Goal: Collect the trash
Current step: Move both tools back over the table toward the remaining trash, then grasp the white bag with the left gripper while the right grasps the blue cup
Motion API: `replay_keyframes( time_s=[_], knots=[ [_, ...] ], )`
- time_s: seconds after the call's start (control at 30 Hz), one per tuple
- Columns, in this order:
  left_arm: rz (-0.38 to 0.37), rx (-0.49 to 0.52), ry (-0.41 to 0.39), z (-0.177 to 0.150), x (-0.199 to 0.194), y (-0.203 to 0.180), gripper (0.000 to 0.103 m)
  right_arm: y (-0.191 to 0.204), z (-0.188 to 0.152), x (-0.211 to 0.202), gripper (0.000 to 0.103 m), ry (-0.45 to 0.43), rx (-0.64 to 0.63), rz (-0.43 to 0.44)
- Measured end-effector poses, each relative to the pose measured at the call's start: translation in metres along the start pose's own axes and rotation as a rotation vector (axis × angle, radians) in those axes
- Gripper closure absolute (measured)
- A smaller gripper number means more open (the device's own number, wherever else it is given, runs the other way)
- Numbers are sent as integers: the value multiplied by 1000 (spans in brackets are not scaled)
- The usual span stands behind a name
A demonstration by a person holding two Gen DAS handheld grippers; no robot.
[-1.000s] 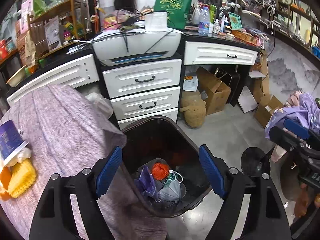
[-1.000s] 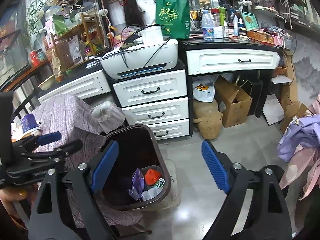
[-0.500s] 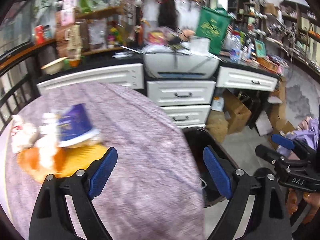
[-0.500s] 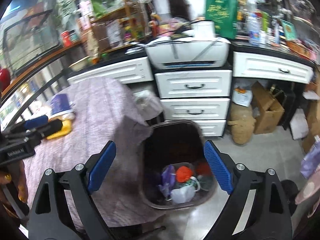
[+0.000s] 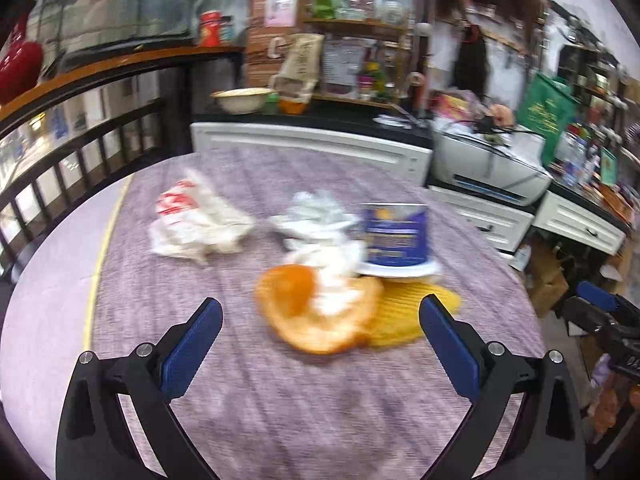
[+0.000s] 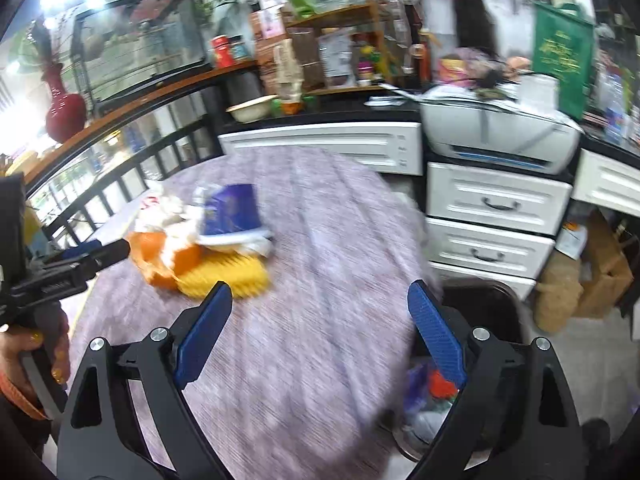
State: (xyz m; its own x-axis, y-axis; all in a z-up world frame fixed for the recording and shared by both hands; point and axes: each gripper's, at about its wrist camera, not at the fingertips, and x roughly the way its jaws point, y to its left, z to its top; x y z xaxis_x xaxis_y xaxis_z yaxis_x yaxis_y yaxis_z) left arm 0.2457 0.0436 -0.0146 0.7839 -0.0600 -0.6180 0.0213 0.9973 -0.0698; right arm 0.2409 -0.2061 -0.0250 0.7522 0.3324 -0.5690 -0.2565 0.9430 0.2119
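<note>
A pile of trash lies on the round table's purple-grey cloth (image 5: 280,400): a white plastic bag with red print (image 5: 192,220), crumpled white tissue (image 5: 316,216), an upturned blue cup (image 5: 394,236), an orange peel-like piece (image 5: 304,312) and a yellow ribbed piece (image 5: 404,316). My left gripper (image 5: 320,306) hovers just short of the orange piece; its jaws are opening and grip nothing. My right gripper (image 6: 319,292) stands open and empty over the table's right part. The dark bin (image 6: 492,308) with trash (image 6: 434,386) in it stands below the table's right edge.
White drawers (image 6: 496,200) with a printer (image 6: 496,132) on top stand behind the table. Cardboard boxes (image 6: 604,272) sit on the floor at the right, and a black railing (image 5: 80,152) runs along the left. A hand (image 6: 40,344) holds the left gripper (image 6: 100,248).
Both views have swung left from the bin to the table top. The trash pile now lies in front of my left gripper, whose jaws stand wider. The right jaws look unchanged.
</note>
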Motion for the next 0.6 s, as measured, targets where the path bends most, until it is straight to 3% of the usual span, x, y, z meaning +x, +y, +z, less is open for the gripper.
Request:
replay_keyframes(
  time_s=[0.13,0.3,0.6],
  knots=[
    [52,-76,21,7,6,46,6,30,21,35,15,37,-21,62],
    [88,-168,56,14,20,92,6,60,44,80,15,60,-67,74],
    [91,-196,124,19,48,120,6,83,70,156,15,133,-81,105]
  ],
)
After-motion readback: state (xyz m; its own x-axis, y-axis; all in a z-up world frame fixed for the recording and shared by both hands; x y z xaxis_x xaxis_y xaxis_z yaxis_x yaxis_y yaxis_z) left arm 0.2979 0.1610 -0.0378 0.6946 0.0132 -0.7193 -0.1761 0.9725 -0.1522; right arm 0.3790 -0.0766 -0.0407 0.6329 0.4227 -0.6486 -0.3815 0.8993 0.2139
